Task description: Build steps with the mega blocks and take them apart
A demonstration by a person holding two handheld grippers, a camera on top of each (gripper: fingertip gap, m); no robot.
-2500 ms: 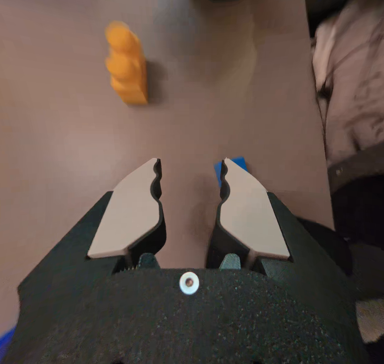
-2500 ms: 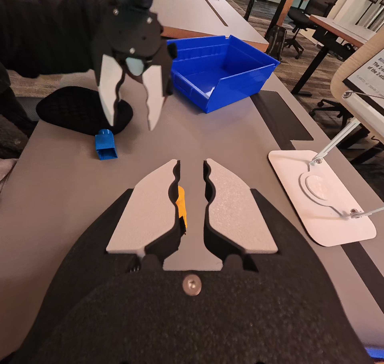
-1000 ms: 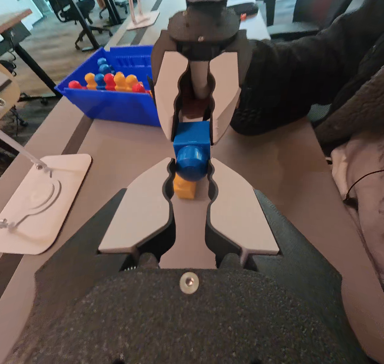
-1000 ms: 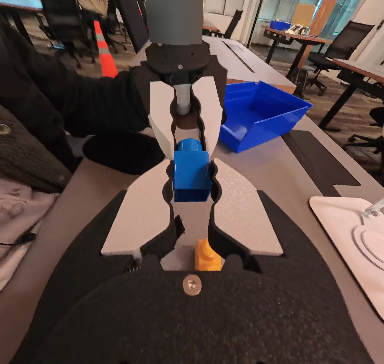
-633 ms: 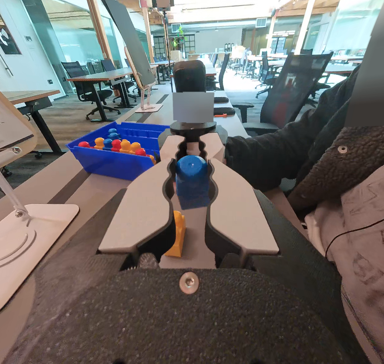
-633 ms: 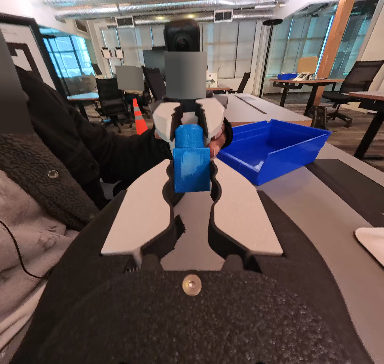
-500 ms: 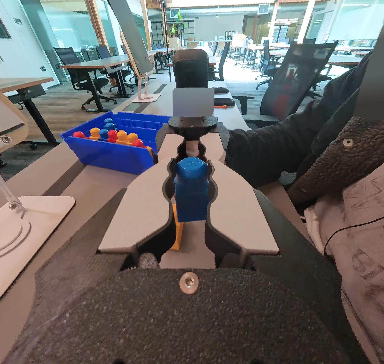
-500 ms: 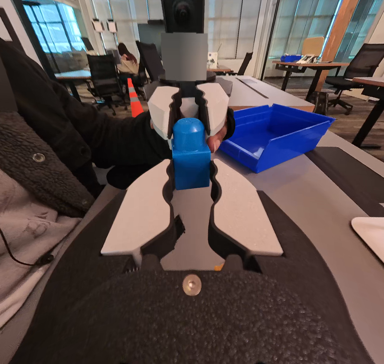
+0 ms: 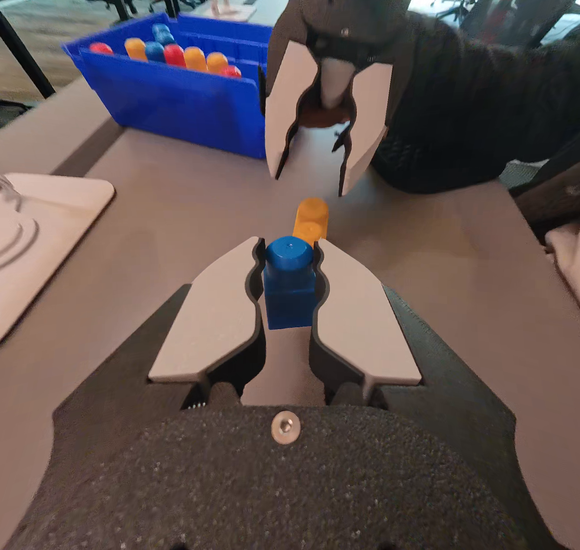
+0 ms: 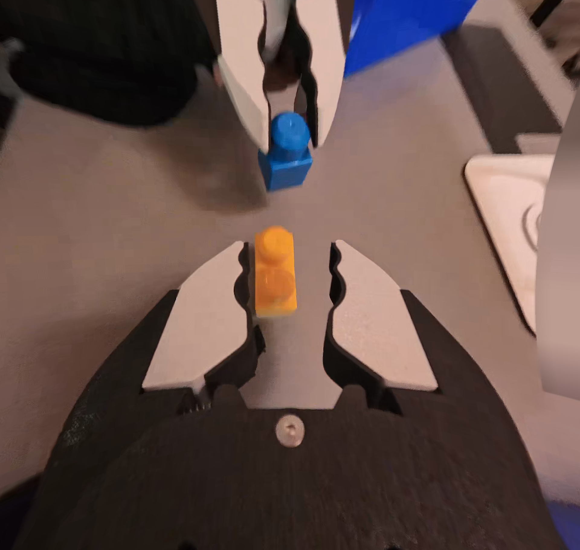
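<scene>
At the far left of the left wrist view a white base plate [image 9: 47, 224] lies flat on the grey table [image 9: 188, 208]. Beyond it, at the far left of the table, stands a blue bin [image 9: 175, 95] holding red, orange and blue blocks [image 9: 185, 56] whose rounded studs show above its rim.

In the middle, the left gripper [image 9: 288, 246] is clamped on a single-stud blue block [image 9: 288, 287], its two pale fingers pressed against the block's sides, stud pointing away from the camera. In the right wrist view the same block [image 10: 287, 155] hangs upright from those tips above the table, clear of the surface by its shadow, with the blue bin [image 10: 405, 17] at the far right behind it.

Just beyond the blue block in the left wrist view, an orange two-stud block [image 9: 310, 221] rests on the table. The right gripper [image 9: 309, 183] hovers over its far end with its jaws spread wide. From that gripper's own camera, the right gripper [image 10: 287, 246] has the orange block [image 10: 274, 274] between its parted fingers, close beside the left finger; I cannot tell whether that finger touches it, and the right finger stands well clear.

On the right a dark sleeve [image 9: 470, 104] reaches in behind the right gripper.
</scene>
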